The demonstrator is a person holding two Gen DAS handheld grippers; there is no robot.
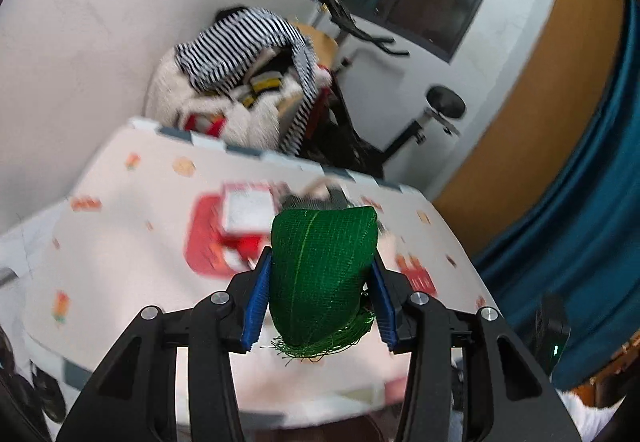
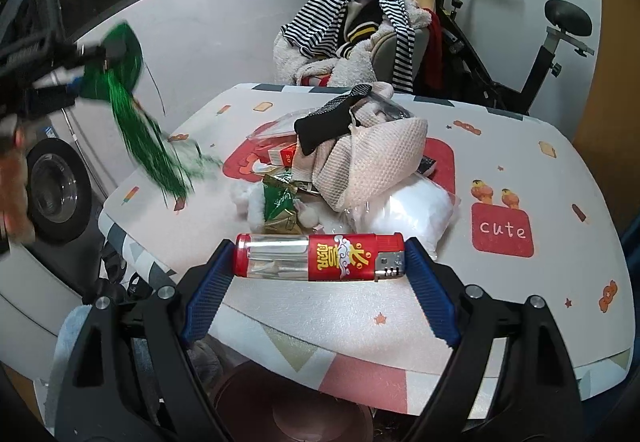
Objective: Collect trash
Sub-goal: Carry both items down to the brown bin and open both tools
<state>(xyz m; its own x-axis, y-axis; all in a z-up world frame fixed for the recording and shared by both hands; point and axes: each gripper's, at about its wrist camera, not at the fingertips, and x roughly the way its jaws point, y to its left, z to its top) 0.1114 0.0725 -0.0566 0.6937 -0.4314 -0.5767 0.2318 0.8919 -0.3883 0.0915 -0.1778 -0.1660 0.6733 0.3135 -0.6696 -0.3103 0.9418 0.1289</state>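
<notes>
— While we hold the right gripper (image 2: 318,274) over the near edge of the table (image 2: 520,169), what do we read on the thing between its blue ribbed pads?

— It is a lighter (image 2: 320,257), lying crosswise, clamped end to end by the wide-set jaws. Its left part is clear plastic, the rest red with gold Chinese characters on a label, and a metal head at the right end. We cannot read the characters with certainty.

— Any other writing?

— On the table cover, a red square to the right says "cute" (image 2: 503,229) in white letters, under two small cartoon birds. A red carton (image 2: 289,153) in the pile shows print too small to make out.

— And the left gripper (image 1: 318,296)?

— Its jaws are half closed on a green mesh pouch (image 1: 322,274), a woven net with a lighter seam down the middle and frayed threads hanging at the near end. From the right wrist view it hangs at far left, beyond the table's left edge, strands trailing down.

— What remains on the table?

— A heap in the middle: a pink waffle-knit cloth (image 2: 380,161), a black sock (image 2: 324,123), a green and gold foil wrapper (image 2: 282,201), a clear bag of white stuffing (image 2: 412,211).
</notes>
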